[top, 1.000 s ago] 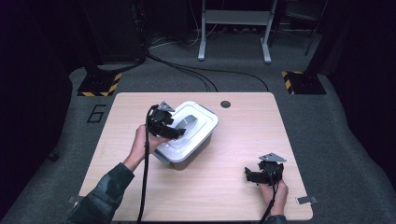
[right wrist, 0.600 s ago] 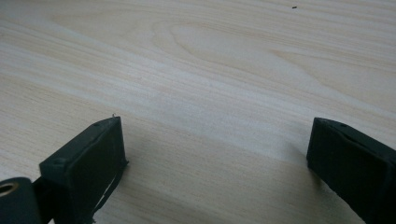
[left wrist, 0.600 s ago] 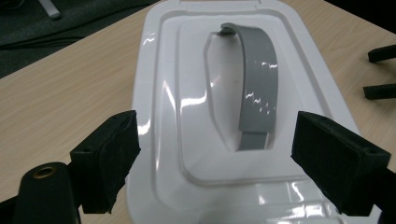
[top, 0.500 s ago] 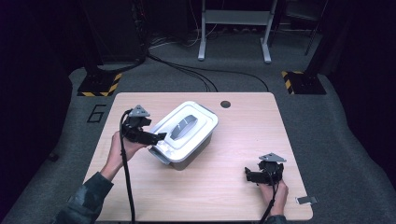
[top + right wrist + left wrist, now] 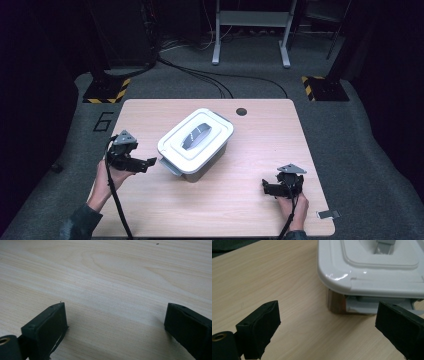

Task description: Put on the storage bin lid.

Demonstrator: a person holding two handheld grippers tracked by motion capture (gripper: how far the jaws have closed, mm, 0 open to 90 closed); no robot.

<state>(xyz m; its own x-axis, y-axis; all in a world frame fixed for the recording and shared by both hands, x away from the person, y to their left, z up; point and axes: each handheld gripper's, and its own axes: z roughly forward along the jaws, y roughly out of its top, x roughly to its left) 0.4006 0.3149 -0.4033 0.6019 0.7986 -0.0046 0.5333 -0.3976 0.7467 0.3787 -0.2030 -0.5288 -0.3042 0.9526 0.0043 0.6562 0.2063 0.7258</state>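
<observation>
The left gripper (image 5: 150, 163) hangs low over the wooden table (image 5: 260, 135), its jaws spread wide with nothing between them; they have just been opening. In the left gripper view its two black pads (image 5: 260, 326) stand well apart over bare wood, and the near corner of the container (image 5: 372, 277) sits just beyond them, closer to the right-hand pad, not touching either. From the high view the jaw tips point at the container's (image 5: 196, 142) left end and stop just beside its grey side latch (image 5: 167, 166), with a small gap.

The right gripper (image 5: 266, 188) is likewise released, jaws wide and empty. In the right gripper view its pads (image 5: 47, 327) frame plain pale wood grain. It rests near the table's front right corner, well apart from the container, held by a hand (image 5: 295, 207) coming up from the bottom edge.

The container stands near the middle of the table, turned at an angle to the edges, its white lid (image 5: 197, 135) on, with a grey handle (image 5: 196, 135) lying in the lid's recess.

Behind the container a small round hole (image 5: 241, 111) marks the table's far edge. Around the table lies grey carpet (image 5: 350, 130); left of the container a "6" (image 5: 102, 121) is marked on the floor. Farther back are yellow-and-black striped bases (image 5: 105, 91), trailing cables (image 5: 220, 80) and a metal stand (image 5: 250, 30) in a dark room.
</observation>
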